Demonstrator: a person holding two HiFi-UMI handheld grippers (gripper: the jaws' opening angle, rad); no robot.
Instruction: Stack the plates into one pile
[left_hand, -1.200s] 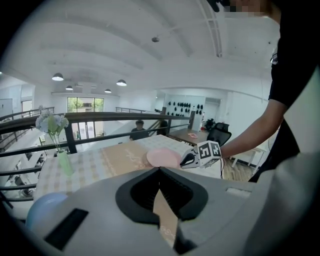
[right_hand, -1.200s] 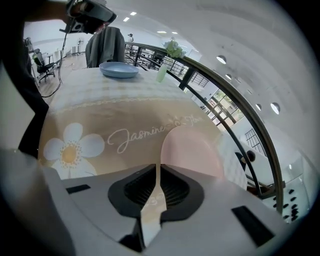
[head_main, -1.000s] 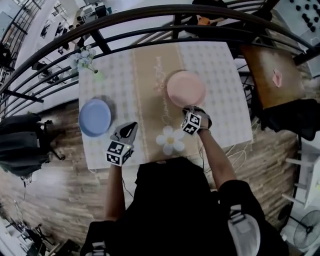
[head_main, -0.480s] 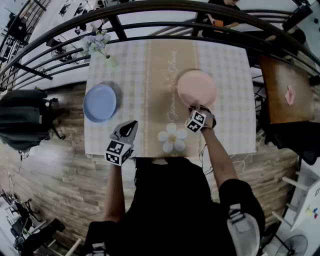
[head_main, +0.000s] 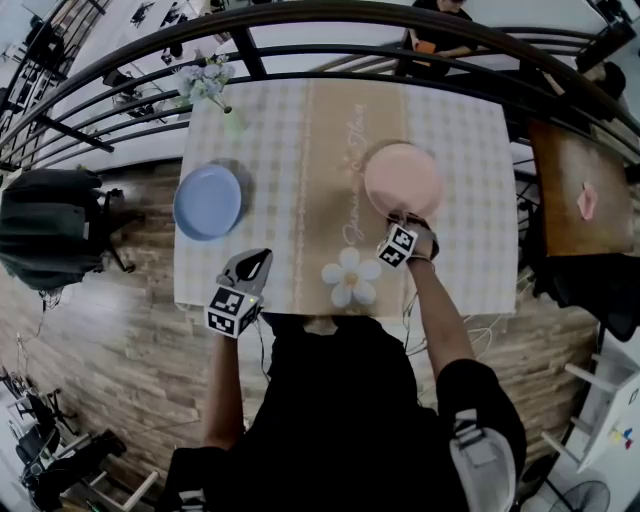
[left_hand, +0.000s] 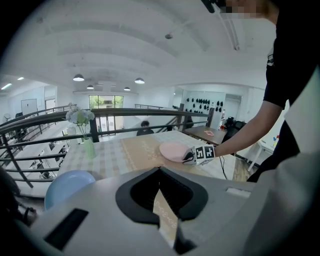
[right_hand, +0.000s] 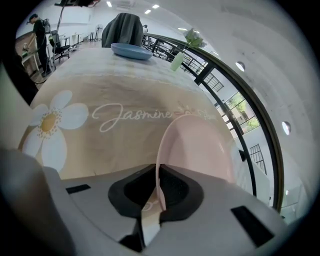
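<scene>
A square table (head_main: 460, 130) under a pale checked cloth stands against a curved railing (head_main: 330, 20) of dark metal tubes, on a floor (head_main: 110, 330) of wood-look planks. A beige runner (head_main: 320, 150) with cursive lettering runs down the middle of the cloth and ends in a printed daisy (head_main: 350, 278) at the near edge. A slim vase of flowers (head_main: 215, 85) stands at the far left corner. The pink plate (head_main: 402, 179) lies on the right half of the table, its left side over the edge of the runner. The right gripper (head_main: 404, 216) is at the plate's near rim, pointing steeply down. Its jaws have just been closing, and in the right gripper view the thin rim sits pinched between their tips. The blue plate (head_main: 207, 201) lies flat on the left side, well apart from the pink one. The left gripper (head_main: 260, 258) hovers over the near left part of the table, near the blue plate but clear of it, with its jaws together and nothing between them. Both plates are round, smooth and matte, with a shallow upturned rim.
</scene>
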